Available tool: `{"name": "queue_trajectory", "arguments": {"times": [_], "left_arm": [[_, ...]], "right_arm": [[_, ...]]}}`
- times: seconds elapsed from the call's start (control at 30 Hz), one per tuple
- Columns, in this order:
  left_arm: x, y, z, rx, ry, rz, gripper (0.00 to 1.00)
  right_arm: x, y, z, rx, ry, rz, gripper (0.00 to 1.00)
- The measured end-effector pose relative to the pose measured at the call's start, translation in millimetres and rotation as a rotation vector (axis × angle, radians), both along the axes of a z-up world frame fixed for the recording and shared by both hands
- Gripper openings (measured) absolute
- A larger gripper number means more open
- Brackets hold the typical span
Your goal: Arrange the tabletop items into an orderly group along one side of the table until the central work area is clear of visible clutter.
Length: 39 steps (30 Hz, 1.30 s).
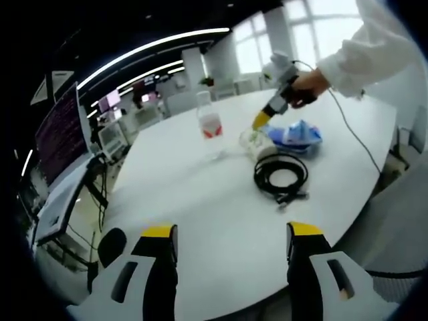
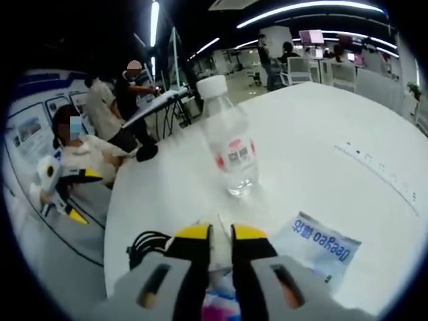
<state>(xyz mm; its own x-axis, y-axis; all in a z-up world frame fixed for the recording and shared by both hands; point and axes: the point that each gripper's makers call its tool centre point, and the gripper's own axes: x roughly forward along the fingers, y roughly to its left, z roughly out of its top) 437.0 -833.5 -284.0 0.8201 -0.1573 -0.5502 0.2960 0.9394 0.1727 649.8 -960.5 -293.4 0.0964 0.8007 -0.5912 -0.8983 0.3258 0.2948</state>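
Observation:
On the white table (image 1: pixel 200 221) stands a clear water bottle (image 1: pixel 210 127) with a red label. To its right sit a clear cup (image 1: pixel 257 142), a blue packet (image 1: pixel 302 137) and a coil of black cable (image 1: pixel 281 175). A hand holds my right gripper (image 1: pixel 261 122) down at the cup. In the right gripper view its yellow-tipped jaws (image 2: pixel 221 232) stand almost together, with a thin clear edge between them. Past them is the bottle (image 2: pixel 231 150), with the packet (image 2: pixel 322 251) to the right and the cable (image 2: pixel 144 244) to the left. My left gripper (image 1: pixel 232 231) is open over the near table edge.
Desks, monitors (image 1: pixel 63 134) and chairs stand beyond the table's left edge. People (image 2: pixel 100 110) are by the table's far left edge, near my left gripper (image 2: pixel 70 212). A row of small sockets (image 2: pixel 381 170) runs across the tabletop at right. A black cord (image 1: pixel 354 134) trails from the right gripper.

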Motion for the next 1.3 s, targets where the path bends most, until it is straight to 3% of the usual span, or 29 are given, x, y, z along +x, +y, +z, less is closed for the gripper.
{"name": "queue_trajectory", "arguments": {"times": [0.1,0.43,0.63,0.97,1.3], "left_arm": [[-0.3,0.2,-0.3,0.005,0.003,-0.002,0.62],[-1.3,1.2,-1.2,0.009,0.005,-0.003,0.62],[-2.1,0.6,-1.5,0.011,0.007,-0.007,0.61],[-2.8,-1.1,-2.5,0.015,0.012,-0.016,0.61],[-3.3,-2.6,-4.9,0.021,0.024,-0.028,0.60]], "right_arm": [[-1.1,0.9,4.2,0.010,-0.012,0.010,0.00],[-10.7,2.0,5.9,0.025,-0.011,0.017,0.00],[-13.8,4.9,18.3,0.047,-0.091,0.026,0.00],[5.2,9.9,41.0,0.063,-0.352,0.018,0.00],[30.1,13.1,43.5,0.014,-0.464,-0.077,0.00]]}}
